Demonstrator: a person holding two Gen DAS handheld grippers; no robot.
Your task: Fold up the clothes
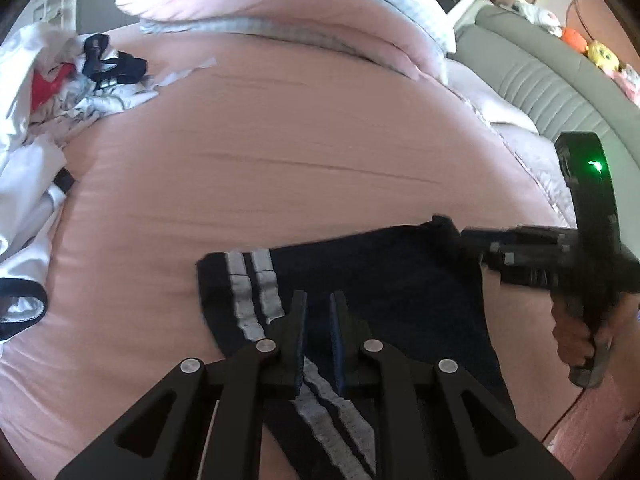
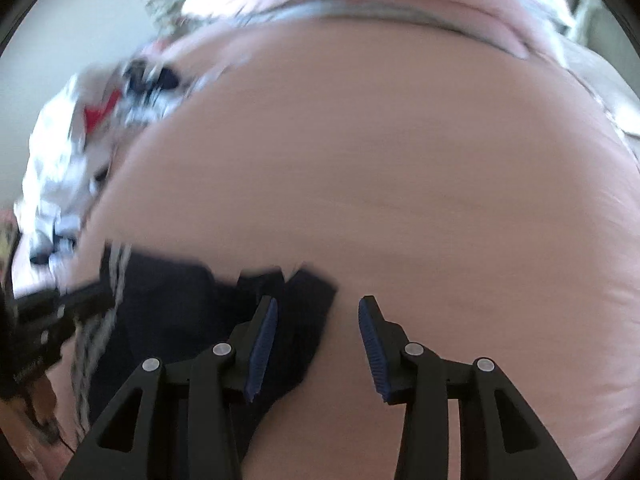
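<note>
A: Start at the left. What lies there?

B: A heap of white clothes [image 1: 36, 120] with red and dark pieces sits at the left edge of the bed [image 1: 280, 140]. It is well apart from the work.

A: And the left gripper [image 1: 318, 312]?

B: Its fingers [image 1: 298, 332] stand a narrow gap apart, over the navy shorts [image 1: 380, 280]. The dark cloth and its white stripes [image 1: 256, 292] show through the gap. Whether the pads pinch the cloth or merely hover on it, I cannot tell.

A: Where do the shorts lie?

B: Flat on the pink sheet at the near side of the bed, striped edge to the left, the far right corner raised a little.

A: The right gripper [image 2: 318, 328]?

B: Its fingers [image 2: 370, 344] are spread wide and grip nothing. In its own view the left finger is over the right edge of the shorts [image 2: 192, 312], the right one over bare sheet. The left wrist view shows the right gripper [image 1: 460, 236] at that raised corner, blurred, with a hand [image 1: 576, 336] on its handle.

A: Room to move?

B: The middle of the bed is open pink sheet. A folded quilt [image 1: 280, 4] lies along the far side, and a grey padded headboard [image 1: 560, 80] bounds the right.
</note>
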